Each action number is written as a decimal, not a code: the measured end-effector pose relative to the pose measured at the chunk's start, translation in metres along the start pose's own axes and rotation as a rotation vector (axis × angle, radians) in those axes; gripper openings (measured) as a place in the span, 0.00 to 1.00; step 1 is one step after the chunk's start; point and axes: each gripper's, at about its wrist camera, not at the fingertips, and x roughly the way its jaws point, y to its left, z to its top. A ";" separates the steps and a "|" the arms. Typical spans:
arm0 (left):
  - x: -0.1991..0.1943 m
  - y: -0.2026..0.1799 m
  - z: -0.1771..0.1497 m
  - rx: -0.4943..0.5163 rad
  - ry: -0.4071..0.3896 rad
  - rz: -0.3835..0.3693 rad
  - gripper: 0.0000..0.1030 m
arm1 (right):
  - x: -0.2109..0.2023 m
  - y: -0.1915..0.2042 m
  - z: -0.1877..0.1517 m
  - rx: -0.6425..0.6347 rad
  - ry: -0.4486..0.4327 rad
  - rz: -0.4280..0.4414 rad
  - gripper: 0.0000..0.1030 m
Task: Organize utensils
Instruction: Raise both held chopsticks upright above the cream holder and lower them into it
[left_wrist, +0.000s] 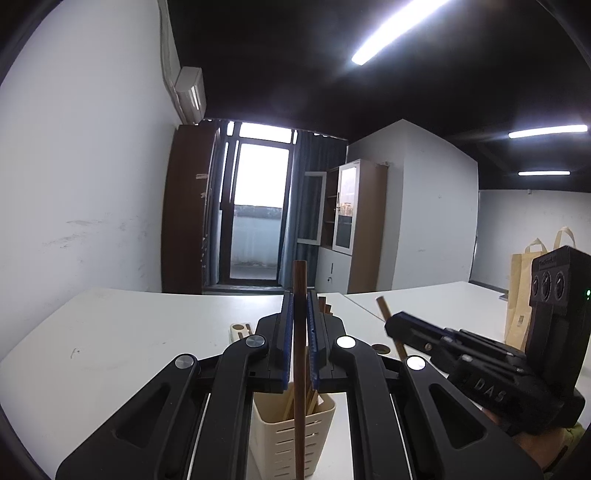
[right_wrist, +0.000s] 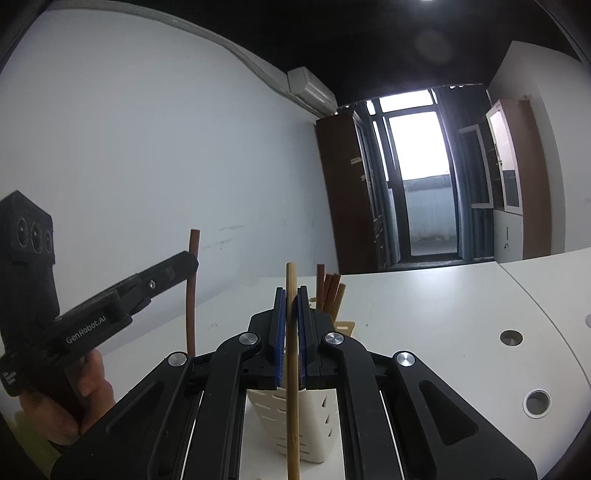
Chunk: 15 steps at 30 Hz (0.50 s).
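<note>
Left tongs (left_wrist: 300, 325) clamped a dark chopstick (left_wrist: 299, 280) upright, right tongs (right_wrist: 290, 317) a bamboo chopstick (right_wrist: 291, 280); the slotted holder (left_wrist: 291, 435) stood directly below both.

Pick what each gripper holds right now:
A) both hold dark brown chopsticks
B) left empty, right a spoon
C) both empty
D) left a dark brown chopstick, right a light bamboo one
D: the left gripper is clamped on a dark brown chopstick, the right gripper on a light bamboo chopstick, both upright.
</note>
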 end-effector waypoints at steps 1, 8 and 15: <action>0.002 0.000 0.000 -0.001 -0.002 0.000 0.07 | -0.001 -0.001 0.001 -0.002 -0.008 0.007 0.07; 0.010 -0.004 -0.002 0.004 -0.026 0.002 0.07 | 0.002 -0.007 0.005 0.012 -0.036 -0.002 0.07; 0.006 -0.005 0.003 0.028 -0.093 0.009 0.07 | 0.005 -0.005 0.008 0.018 -0.055 -0.011 0.07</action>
